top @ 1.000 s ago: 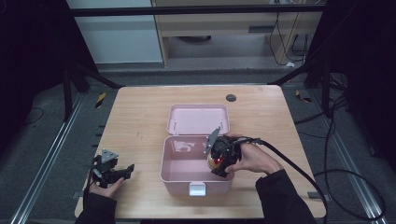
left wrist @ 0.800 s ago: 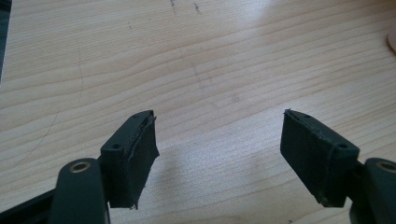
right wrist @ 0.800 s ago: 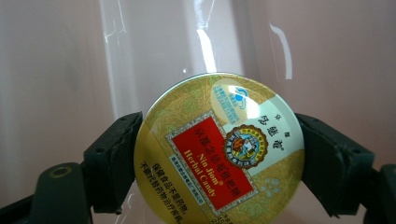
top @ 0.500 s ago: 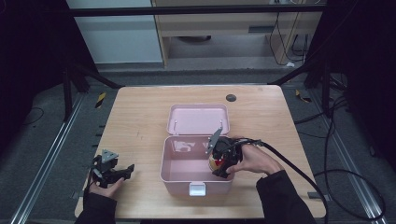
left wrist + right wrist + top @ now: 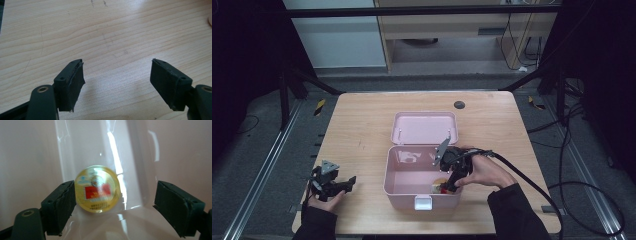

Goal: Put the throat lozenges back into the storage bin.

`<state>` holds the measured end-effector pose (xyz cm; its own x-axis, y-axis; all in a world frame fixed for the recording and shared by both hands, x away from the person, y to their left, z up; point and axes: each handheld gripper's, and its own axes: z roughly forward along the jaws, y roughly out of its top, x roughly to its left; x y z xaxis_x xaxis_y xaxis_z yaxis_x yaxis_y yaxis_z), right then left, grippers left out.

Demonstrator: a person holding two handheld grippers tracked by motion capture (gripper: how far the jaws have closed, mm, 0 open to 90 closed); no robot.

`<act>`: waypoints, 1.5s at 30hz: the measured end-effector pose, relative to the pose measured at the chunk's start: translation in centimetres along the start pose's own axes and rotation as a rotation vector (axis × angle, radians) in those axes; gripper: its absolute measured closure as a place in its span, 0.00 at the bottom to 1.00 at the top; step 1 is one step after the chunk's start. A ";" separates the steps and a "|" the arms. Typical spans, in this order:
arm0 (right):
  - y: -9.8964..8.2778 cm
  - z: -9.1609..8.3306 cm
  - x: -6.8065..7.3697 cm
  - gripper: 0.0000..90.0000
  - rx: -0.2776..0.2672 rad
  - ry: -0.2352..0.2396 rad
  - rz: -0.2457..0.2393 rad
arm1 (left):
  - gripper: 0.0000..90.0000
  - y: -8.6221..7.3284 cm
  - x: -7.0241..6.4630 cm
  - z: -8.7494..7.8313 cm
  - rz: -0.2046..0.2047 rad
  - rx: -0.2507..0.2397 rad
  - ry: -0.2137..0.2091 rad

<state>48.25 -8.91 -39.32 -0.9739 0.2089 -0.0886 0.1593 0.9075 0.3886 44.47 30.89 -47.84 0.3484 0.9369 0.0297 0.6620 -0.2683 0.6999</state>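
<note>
A pink box (image 5: 395,176) stands open on the wooden table, its lid (image 5: 424,127) lying flat behind it. A small round yellow item with a red label (image 5: 97,188) rests inside the box (image 5: 30,157), near the front wall (image 5: 441,185). My right gripper (image 5: 116,195) reaches down into the box (image 5: 448,186) and is open; the item lies against its left jaw, and the other jaw stands well apart. My left gripper (image 5: 116,72) is open over bare wood, near the table's front left corner (image 5: 346,182), with nothing between its jaws.
A dark round hole (image 5: 459,105) sits near the table's far edge. The right gripper's cable (image 5: 532,182) trails off the right side. Metal rails run along the floor on both sides of the table (image 5: 362,130).
My right gripper has dipped lower into the box, toward its front wall, with the yellow item. The left gripper has stayed where it was.
</note>
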 end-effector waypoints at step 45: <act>-18.0 -3.2 0.7 0.04 -0.570 -0.607 0.754 | 0.39 0.1 -0.4 -0.5 0.003 -0.025 -0.004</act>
<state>44.15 -26.24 -43.48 -0.3948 0.9184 -0.0248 0.4263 0.2071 0.8805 44.06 30.58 -47.37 0.3531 0.9351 0.0288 0.6439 -0.2652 0.7177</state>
